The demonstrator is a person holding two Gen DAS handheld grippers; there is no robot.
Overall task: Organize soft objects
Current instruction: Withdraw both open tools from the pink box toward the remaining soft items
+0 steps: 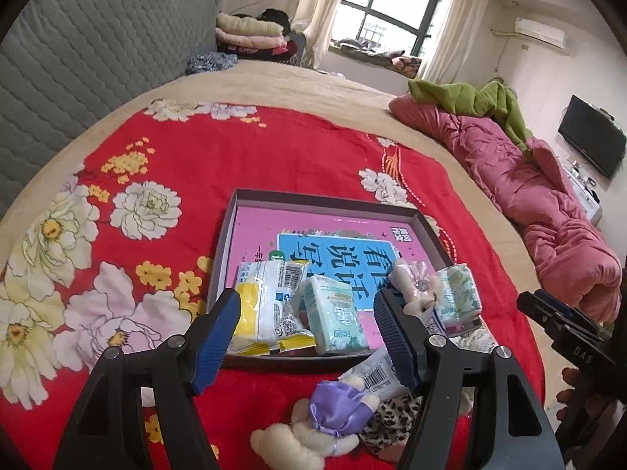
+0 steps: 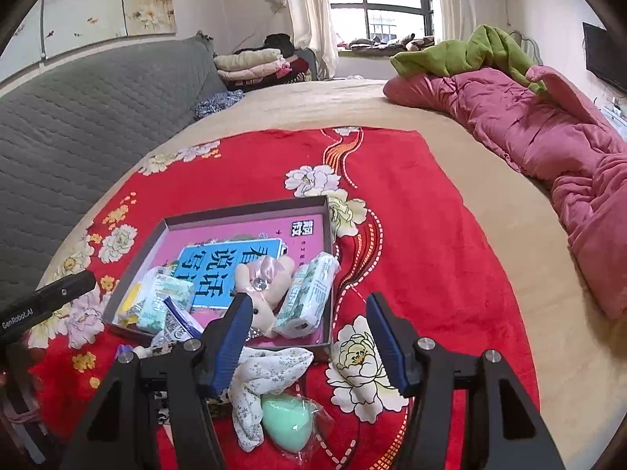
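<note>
Both grippers hang above the red blanket [image 2: 450,235] with fingers spread wide and grasping nothing. The left gripper [image 1: 307,333] faces the near edge of the shallow box [image 1: 231,235], apparently between picks. Already gathered in the box, on a pink book: a yellow packet [image 1: 266,305], a tissue pack [image 1: 333,313], a small pink doll [image 2: 270,274] and a second tissue pack [image 2: 313,293]. Left outside, just before the box: a purple-dressed doll [image 1: 333,411], a barcoded packet [image 1: 376,376], a flowered cloth [image 2: 266,376] and a green sponge [image 2: 286,419]. The right gripper [image 2: 309,337] hovers over the last two, probably the next to collect.
</note>
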